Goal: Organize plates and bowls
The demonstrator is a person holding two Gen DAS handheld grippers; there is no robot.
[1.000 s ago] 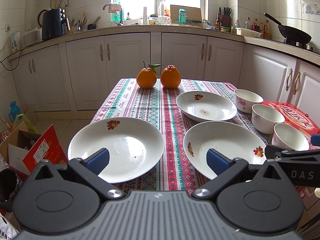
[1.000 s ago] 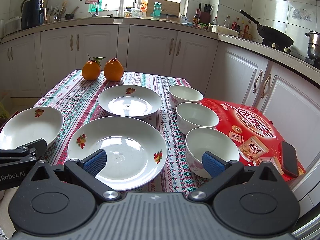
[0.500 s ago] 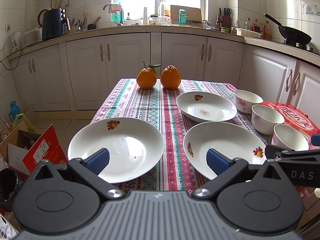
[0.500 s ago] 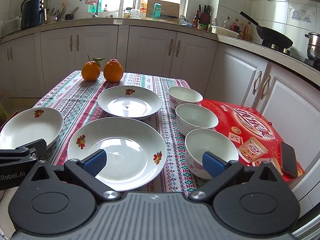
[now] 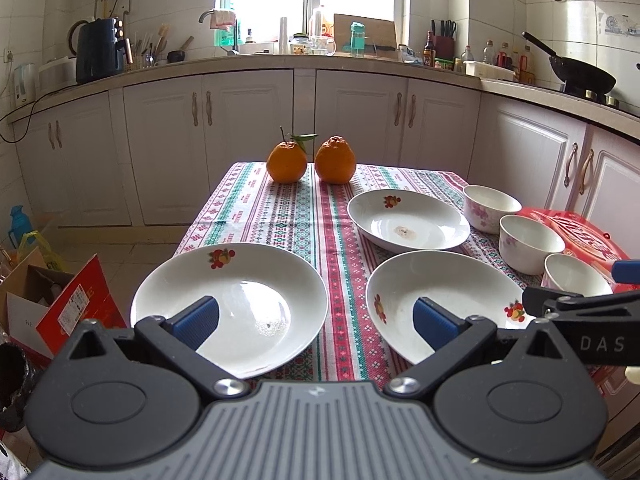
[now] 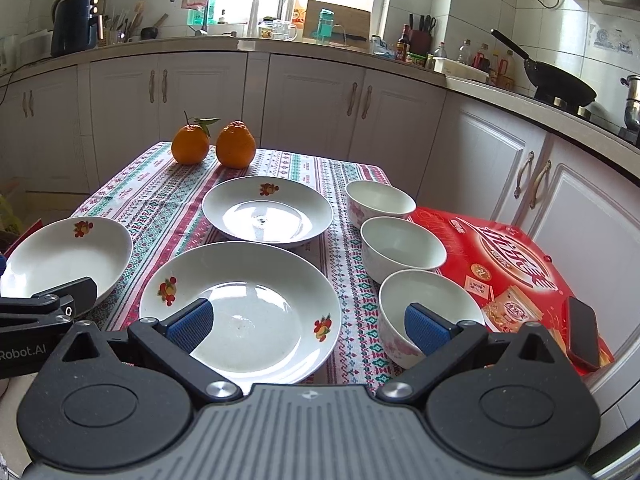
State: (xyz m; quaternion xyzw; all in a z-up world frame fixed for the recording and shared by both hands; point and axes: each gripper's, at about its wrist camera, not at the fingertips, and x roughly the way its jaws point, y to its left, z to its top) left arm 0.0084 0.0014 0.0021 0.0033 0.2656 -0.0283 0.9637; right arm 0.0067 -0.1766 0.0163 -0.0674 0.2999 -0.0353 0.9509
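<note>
Plates, three on the tablecloth (image 6: 168, 196): left plate (image 5: 230, 304), near plate (image 6: 240, 310), far plate (image 6: 267, 212), three bowls (image 6: 402, 242) in a row just right of them, left gripper (image 5: 316, 322) and right gripper (image 6: 306, 322) both spread wide, holding nothing, two oranges (image 5: 311, 160) at the far edge.

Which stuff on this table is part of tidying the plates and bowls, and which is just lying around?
For the job: near plate, far plate, left plate, near bowl, middle bowl, far bowl.

Lying about: two oranges, red box, phone.
</note>
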